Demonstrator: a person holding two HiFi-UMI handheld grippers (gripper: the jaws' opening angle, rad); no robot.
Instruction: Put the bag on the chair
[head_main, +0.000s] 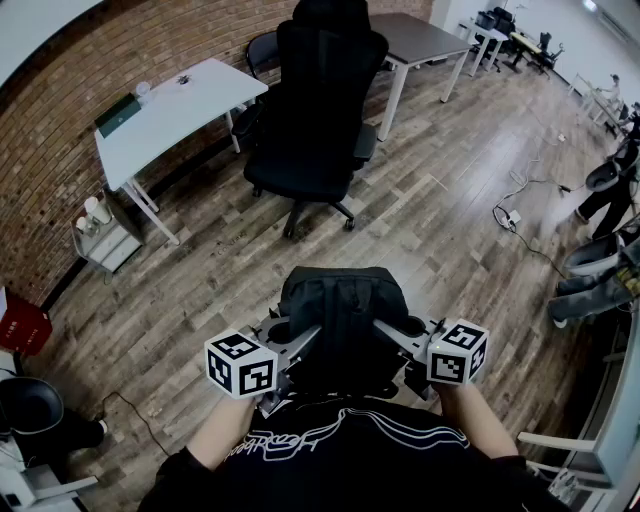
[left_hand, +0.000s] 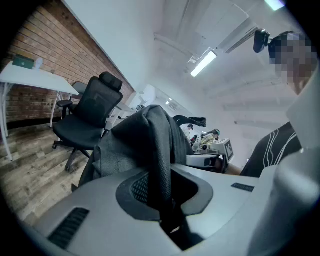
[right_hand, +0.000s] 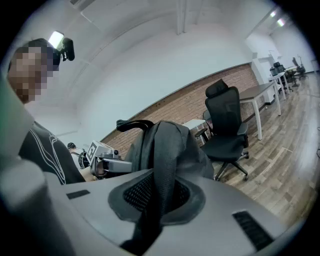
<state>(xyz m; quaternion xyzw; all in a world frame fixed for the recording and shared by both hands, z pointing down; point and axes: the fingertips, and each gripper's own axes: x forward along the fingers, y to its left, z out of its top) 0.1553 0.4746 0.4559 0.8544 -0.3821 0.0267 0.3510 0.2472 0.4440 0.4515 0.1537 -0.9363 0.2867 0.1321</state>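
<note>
The left tool (head_main: 298, 347) is clamped shut on one shoulder strap (left_hand: 159, 165) of the black bag (head_main: 340, 310), which hangs between both tools over the wooden floor (head_main: 440, 230), close in front of the person. The bag's long axis stands roughly upright, top handle up, strap side toward the person and front toward the black chair (head_main: 315, 120), well apart. The right tool (head_main: 392, 337) grips the other strap (right_hand: 162, 170).

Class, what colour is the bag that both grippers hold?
The bag is black, clearest in head view.

Matt cloth bag (head_main: 340, 305); wood-plank floor (head_main: 450, 240).
</note>
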